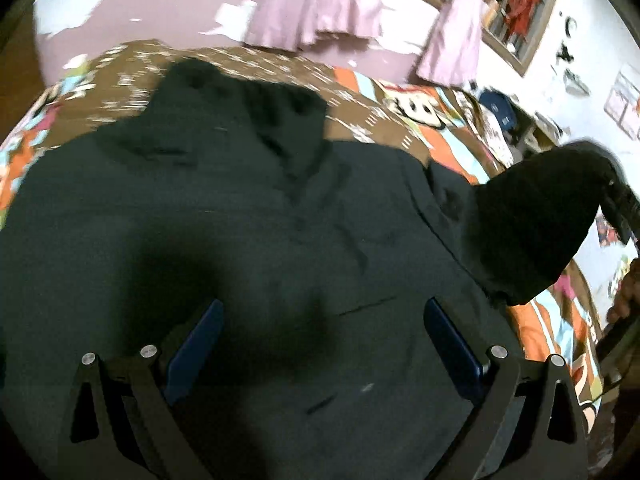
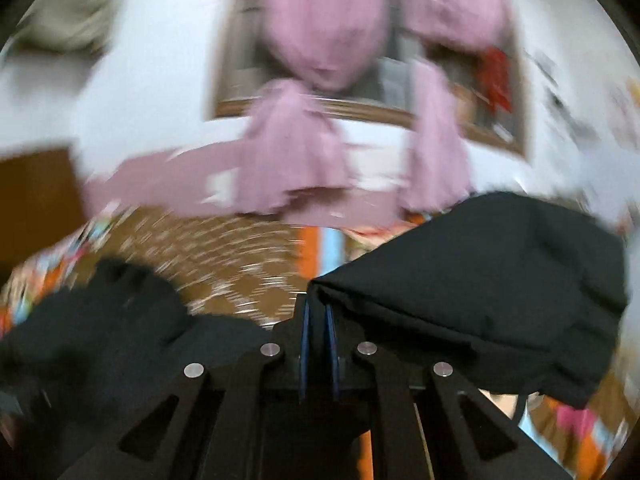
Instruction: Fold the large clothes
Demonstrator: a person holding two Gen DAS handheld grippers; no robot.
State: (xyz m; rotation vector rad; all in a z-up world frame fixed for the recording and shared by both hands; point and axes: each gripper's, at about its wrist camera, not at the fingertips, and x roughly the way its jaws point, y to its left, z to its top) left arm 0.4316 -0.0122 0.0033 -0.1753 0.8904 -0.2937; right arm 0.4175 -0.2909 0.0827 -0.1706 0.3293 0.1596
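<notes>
Slippage is your risk: your right hand-held gripper (image 2: 319, 312) pinches only an edge of the dark cloth garment (image 1: 248, 240) spread on the patterned bed cover (image 1: 400, 120); your left hand-held gripper (image 1: 324, 344) hovers wide, empty.

Pink curtains (image 2: 320, 60) motion-blurred, bedspread (image 2: 224, 256) pattern smeared (right wrist view)

No text, label, brand or number can be read; the dark marks on the white wall (image 1: 576, 32) above the bedspread (image 1: 400, 116) are blurred.
</notes>
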